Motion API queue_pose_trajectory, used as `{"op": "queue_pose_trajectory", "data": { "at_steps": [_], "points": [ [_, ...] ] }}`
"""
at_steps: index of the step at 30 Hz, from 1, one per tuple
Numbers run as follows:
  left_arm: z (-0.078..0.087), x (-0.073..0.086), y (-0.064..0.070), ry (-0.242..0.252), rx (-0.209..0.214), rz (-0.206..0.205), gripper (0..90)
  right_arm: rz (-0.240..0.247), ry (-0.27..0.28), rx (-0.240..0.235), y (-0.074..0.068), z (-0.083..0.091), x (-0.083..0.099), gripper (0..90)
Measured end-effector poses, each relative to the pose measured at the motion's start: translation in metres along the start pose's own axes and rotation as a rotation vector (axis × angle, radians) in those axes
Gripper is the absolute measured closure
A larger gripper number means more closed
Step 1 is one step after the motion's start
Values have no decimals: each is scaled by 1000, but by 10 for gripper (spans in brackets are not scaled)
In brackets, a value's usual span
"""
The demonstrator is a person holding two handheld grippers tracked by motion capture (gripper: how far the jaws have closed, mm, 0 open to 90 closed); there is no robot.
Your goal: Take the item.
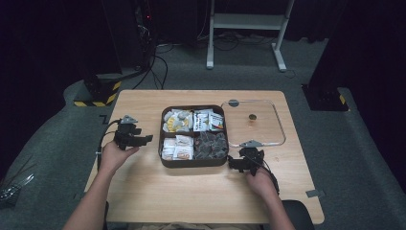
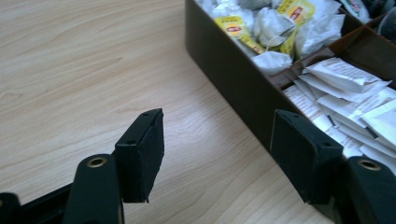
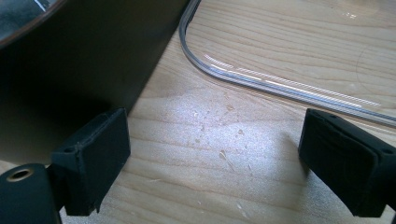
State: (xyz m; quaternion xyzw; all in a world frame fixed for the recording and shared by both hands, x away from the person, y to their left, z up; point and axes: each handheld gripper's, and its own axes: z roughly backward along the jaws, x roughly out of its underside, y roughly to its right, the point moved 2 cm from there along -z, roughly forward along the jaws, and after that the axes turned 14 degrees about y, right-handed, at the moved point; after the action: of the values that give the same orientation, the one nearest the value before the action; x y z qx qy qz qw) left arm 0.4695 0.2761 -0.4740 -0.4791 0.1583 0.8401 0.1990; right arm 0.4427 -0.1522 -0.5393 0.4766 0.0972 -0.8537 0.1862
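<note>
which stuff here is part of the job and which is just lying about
In the job:
- brown compartment box of tea bags and sachets
- clear lid beside it
- left gripper, jaws open
- right gripper, jaws open

Lying about:
- white stand on floor
- floor cables

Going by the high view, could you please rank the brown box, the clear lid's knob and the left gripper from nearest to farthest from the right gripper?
From the right gripper:
1. Brown box: just to its left, its near right corner close by the jaws.
2. Knob: beyond it, in the middle of the clear lid.
3. Left gripper: across the box, on the table's left side.
</note>
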Motion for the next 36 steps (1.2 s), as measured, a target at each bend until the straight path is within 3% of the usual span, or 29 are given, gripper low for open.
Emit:
{"op": "queue_pose_trajectory", "data": {
  "at_steps": [5, 16, 20, 36],
  "points": [
    [-2, -7, 7, 13, 3, -12, 359, -1, 0, 0, 0, 0, 0, 87],
    [-11, -17, 19, 8, 71, -15, 415, -1, 0, 0, 0, 0, 0, 88],
    [-18, -22, 27, -6, 118, -29, 440, -1, 0, 0, 0, 0, 0, 87],
    [-35, -28, 45, -1, 191, -71, 469, 2, 2, -1, 0, 1, 0, 89]
  ]
}}
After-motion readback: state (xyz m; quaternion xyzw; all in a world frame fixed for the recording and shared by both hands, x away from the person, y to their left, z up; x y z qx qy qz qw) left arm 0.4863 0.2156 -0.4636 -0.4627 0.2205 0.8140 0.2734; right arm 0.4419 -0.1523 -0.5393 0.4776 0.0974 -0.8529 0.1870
